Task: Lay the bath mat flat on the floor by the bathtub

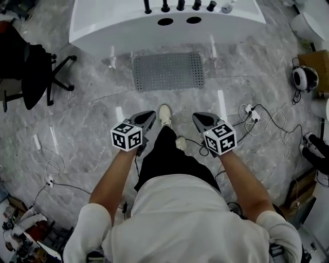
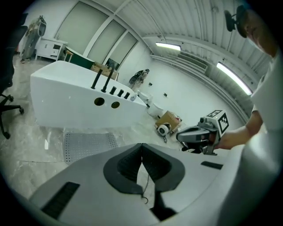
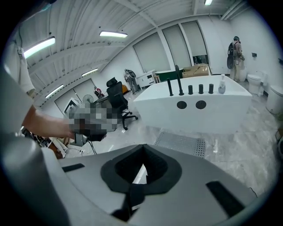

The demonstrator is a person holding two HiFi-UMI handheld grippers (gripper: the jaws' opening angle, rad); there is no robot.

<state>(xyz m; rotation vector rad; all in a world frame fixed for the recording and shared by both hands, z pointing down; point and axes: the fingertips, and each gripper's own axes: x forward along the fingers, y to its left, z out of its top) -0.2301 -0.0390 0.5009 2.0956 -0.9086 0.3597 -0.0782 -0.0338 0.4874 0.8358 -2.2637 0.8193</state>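
A grey perforated bath mat (image 1: 168,71) lies flat on the marble floor, right in front of the white bathtub (image 1: 103,25). It also shows as a grey mat (image 2: 87,144) in the left gripper view and as the same mat (image 3: 181,144) in the right gripper view. My left gripper (image 1: 149,117) hangs above the floor well short of the mat, jaws together and empty. My right gripper (image 1: 198,118) is level with it, also shut on nothing. The person's legs and white shoes (image 1: 165,114) stand between the two grippers.
A black office chair (image 1: 31,72) stands at the left. Cables and a power strip (image 1: 251,111) lie on the floor at the right, near headphones (image 1: 305,78) and a cardboard box (image 1: 316,66). More cables run along the left floor (image 1: 49,180). Black taps (image 1: 180,5) line the tub's rim.
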